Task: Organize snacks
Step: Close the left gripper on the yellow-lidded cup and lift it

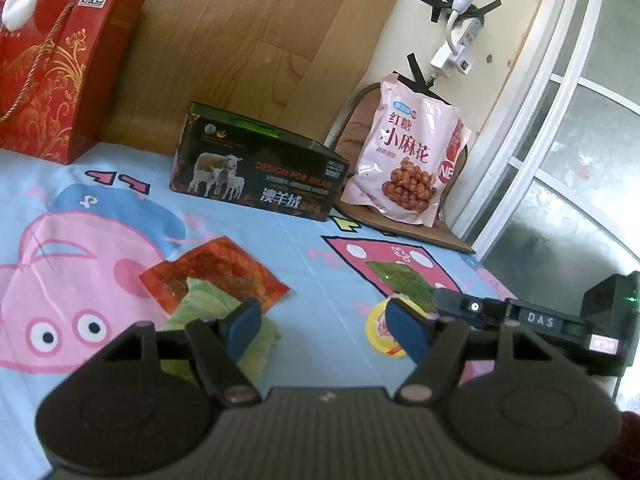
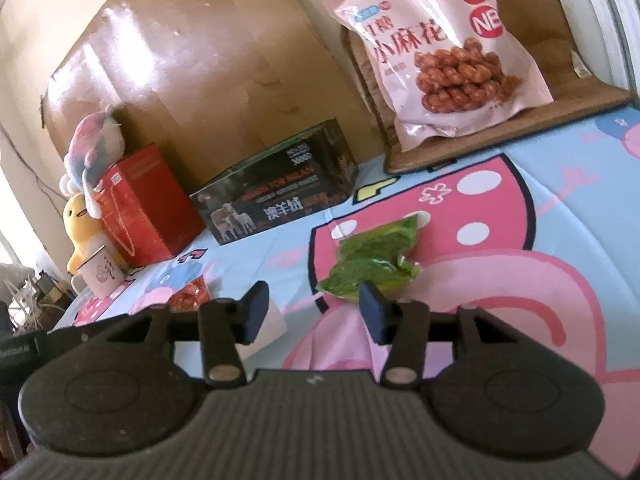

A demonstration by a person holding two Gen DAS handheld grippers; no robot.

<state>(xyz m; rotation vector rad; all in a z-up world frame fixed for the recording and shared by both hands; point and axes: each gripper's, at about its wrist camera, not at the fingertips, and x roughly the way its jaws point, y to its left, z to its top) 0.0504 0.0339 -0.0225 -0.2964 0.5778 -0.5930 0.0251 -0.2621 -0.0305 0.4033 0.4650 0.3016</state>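
Observation:
On the Peppa Pig sheet (image 1: 304, 248) lie an orange-red snack packet (image 1: 212, 276), a pale green packet (image 1: 208, 312) partly over it, a dark green packet (image 1: 400, 280) and a small yellow snack cup (image 1: 380, 330). My left gripper (image 1: 324, 328) is open and empty above the sheet, its left finger over the pale green packet, its right finger over the yellow cup. My right gripper (image 2: 312, 312) is open and empty, just short of the dark green packet (image 2: 372, 260). The right gripper also shows at the right of the left wrist view (image 1: 520, 316). A big pink twist-snack bag (image 1: 408, 152) leans at the back.
A dark box with sheep on it (image 1: 256, 176) and a red gift bag (image 1: 52, 80) stand along the wooden headboard. The pink bag (image 2: 440, 40) rests on a brown cushion (image 2: 520, 120). A yellow plush (image 2: 80, 232) and a pink cup (image 2: 102, 276) sit far left. A window frame (image 1: 540, 140) is at the right.

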